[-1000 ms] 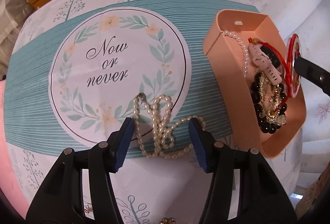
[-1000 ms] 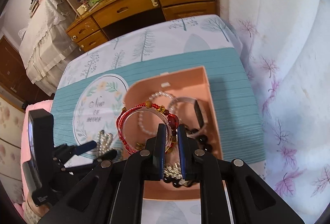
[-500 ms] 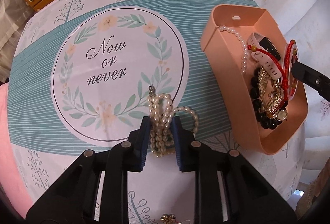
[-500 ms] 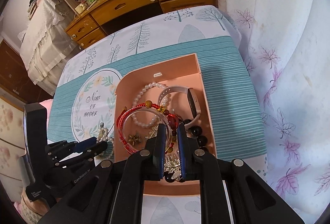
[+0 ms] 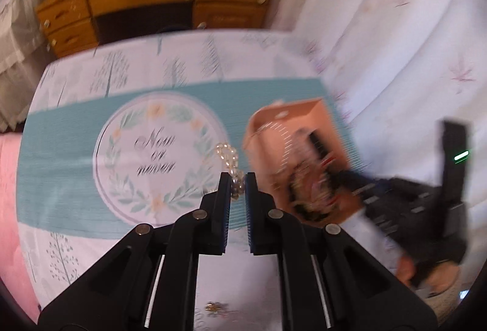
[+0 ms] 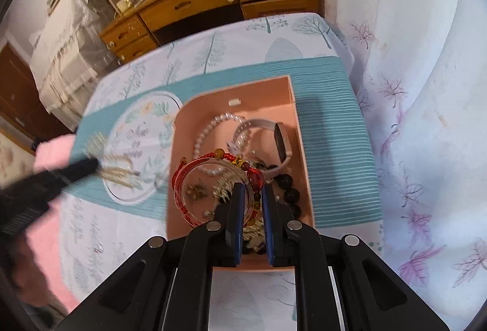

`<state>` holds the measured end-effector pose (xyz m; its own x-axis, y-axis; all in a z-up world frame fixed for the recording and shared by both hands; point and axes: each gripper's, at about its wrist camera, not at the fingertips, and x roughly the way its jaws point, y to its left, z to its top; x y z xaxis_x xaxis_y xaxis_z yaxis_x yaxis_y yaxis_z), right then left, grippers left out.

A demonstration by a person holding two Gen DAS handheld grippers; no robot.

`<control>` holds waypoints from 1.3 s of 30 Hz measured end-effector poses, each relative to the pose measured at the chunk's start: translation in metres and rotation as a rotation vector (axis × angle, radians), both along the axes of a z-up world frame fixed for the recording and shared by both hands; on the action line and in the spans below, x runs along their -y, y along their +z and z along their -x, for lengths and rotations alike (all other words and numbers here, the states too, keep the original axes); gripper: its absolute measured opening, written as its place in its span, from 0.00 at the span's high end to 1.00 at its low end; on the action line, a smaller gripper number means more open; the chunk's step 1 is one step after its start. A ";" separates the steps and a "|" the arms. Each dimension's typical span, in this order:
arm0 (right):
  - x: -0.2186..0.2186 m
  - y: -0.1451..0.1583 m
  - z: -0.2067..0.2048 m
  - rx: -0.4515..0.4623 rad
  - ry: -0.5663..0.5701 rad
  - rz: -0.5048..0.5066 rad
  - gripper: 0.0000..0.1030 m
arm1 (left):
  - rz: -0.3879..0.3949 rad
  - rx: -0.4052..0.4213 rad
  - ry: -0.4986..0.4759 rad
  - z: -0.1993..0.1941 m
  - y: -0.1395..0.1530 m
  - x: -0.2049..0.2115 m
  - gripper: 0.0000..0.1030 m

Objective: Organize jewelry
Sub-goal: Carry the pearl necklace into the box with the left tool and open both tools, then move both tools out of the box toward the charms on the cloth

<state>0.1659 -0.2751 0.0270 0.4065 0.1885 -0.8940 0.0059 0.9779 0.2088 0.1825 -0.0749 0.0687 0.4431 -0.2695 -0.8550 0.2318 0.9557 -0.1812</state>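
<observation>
My left gripper (image 5: 238, 178) is shut on a pearl necklace (image 5: 229, 159) and holds it above the tablecloth; it shows blurred in the right wrist view (image 6: 118, 169). The peach jewelry box (image 6: 299, 148) sits right of it, holding a pearl strand (image 6: 210, 128), a pink watch (image 6: 274, 133), black beads (image 6: 289, 194) and gold pieces. My right gripper (image 6: 252, 189) is shut on a clear bangle with a red cord bracelet (image 6: 194, 178), over the box's near end. The box also appears, blurred, in the left wrist view (image 5: 304, 117).
The table carries a teal and white cloth with a round "Now or never" print (image 5: 155, 154). A small gold trinket (image 5: 214, 307) lies near the front edge. A wooden desk (image 6: 213, 2) stands beyond the table, white bedding (image 6: 426, 87) to the right.
My left gripper closed on the pearl necklace and lifted it off the cloth, swinging fast. My right gripper lowered the bangle and red bracelet further over the box.
</observation>
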 end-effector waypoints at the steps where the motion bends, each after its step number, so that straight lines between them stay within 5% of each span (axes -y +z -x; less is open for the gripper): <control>1: -0.001 -0.003 0.001 -0.020 0.003 0.008 0.89 | 0.002 0.018 -0.016 0.001 0.008 0.007 0.94; 8: 0.004 -0.012 0.007 -0.075 0.000 0.029 0.87 | -0.007 0.014 -0.064 -0.004 0.016 0.055 0.94; 13: 0.012 -0.010 0.016 -0.068 -0.016 0.024 0.75 | -0.038 0.004 -0.086 -0.007 -0.006 0.076 0.93; 21: 0.014 -0.005 0.030 -0.033 -0.019 0.053 0.74 | -0.107 -0.007 -0.124 -0.011 -0.033 0.092 0.91; 24: 0.015 -0.004 0.033 -0.029 -0.016 0.056 0.74 | -0.129 -0.018 -0.116 -0.011 -0.038 0.089 0.81; 27: 0.014 -0.003 0.037 -0.023 -0.016 0.060 0.74 | -0.150 -0.021 -0.103 -0.008 -0.040 0.083 0.60; 31: 0.008 0.004 0.042 -0.007 0.005 0.068 0.72 | -0.115 -0.026 -0.096 0.000 -0.037 0.070 0.59; 34: 0.002 0.012 0.049 0.024 0.015 0.072 0.57 | -0.106 -0.015 -0.081 0.008 -0.030 0.060 0.57; 39: -0.007 0.029 0.061 0.069 0.033 0.072 0.57 | -0.104 0.020 -0.057 0.022 -0.016 0.043 0.53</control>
